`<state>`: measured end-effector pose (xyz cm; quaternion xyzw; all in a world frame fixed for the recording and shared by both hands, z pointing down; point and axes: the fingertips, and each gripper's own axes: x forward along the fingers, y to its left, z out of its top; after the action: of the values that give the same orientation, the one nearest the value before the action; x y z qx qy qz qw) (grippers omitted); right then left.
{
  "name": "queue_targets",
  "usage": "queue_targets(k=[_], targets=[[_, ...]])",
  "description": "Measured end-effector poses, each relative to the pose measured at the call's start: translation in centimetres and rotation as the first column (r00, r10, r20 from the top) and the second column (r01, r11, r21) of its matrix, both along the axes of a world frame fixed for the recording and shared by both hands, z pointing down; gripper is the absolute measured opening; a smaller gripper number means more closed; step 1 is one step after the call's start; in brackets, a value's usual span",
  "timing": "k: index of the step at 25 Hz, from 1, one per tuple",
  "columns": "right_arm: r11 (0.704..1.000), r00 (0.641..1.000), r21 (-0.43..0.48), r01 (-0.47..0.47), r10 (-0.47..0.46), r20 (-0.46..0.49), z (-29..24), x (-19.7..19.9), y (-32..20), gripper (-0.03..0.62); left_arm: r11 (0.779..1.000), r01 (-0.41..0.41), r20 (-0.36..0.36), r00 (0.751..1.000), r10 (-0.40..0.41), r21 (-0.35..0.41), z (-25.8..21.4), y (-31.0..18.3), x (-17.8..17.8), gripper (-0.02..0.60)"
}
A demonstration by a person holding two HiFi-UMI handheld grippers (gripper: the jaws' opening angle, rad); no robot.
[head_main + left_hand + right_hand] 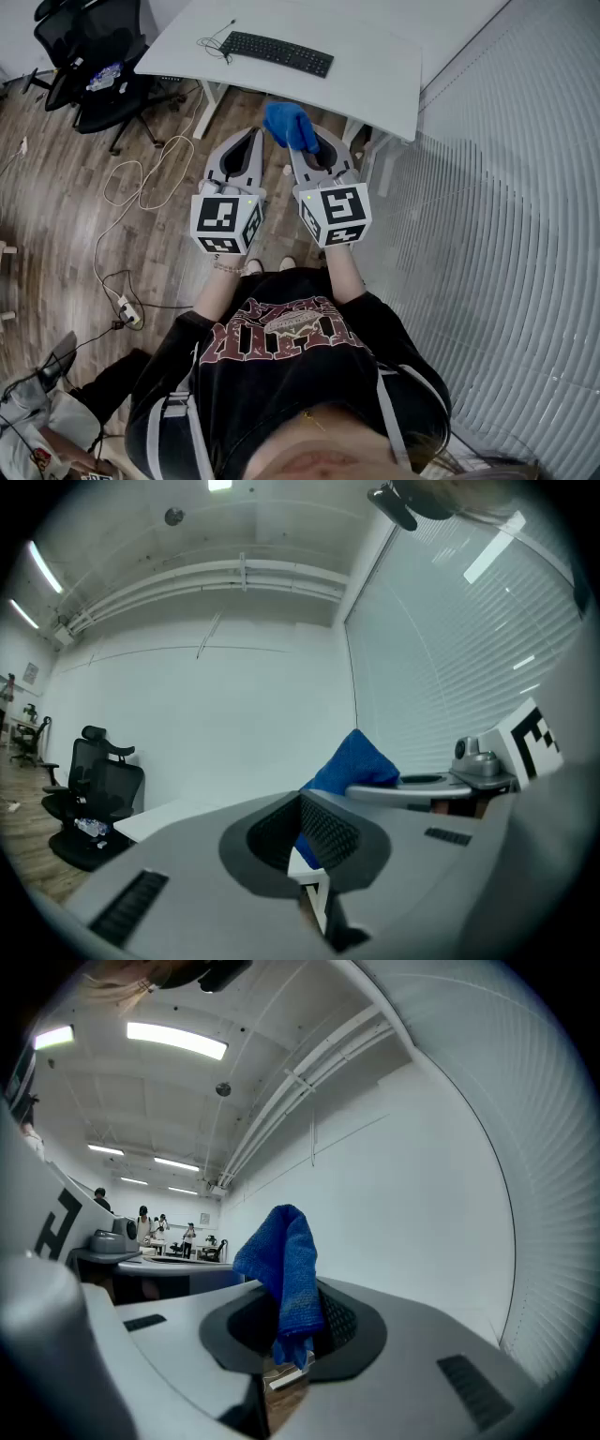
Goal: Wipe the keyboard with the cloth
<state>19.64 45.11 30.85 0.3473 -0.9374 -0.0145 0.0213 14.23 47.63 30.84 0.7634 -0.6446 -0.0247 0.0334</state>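
- While the keyboard (277, 52) lies on the far desk (375, 66), its long axis runs left to right across the top, with the right end a little nearer. A thin cable (212, 43) leaves its left end.
- Both grippers are held side by side in front of the person, well apart from the keyboard, with their jaws pointing away toward the desk.
- The right gripper (307, 148) pinches the blue cloth (291, 127), which bunches over the jaw tips at the tool's far end.
- The right gripper view shows what the head view does not: the cloth stands up out of the jaws, folds over at the top, and a short end hangs below the pinch.
- The left gripper (249, 141) has its jaws pressed together with nothing between them. In its own view the cloth shows only beyond them, to the right.
- Only the head view shows the keyboard; neither gripper view shows it.
- The left gripper view takes in a black chair (94, 780) at far left and a white edge of the desk.
- The right gripper view shows small figures of people (150, 1227) far off at left, under ceiling lights.
- Window blinds (506, 234) fill the right of the head view.
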Motion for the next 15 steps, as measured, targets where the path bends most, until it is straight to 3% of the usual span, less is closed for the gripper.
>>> queue_targets(k=[15], targets=[[0.999,0.999,-0.017,0.030,-0.029,0.017,0.8,2.5,-2.3,0.064,1.000,0.022,0.004,1.000,-0.022,-0.003,0.8,-2.2,2.1,0.034]])
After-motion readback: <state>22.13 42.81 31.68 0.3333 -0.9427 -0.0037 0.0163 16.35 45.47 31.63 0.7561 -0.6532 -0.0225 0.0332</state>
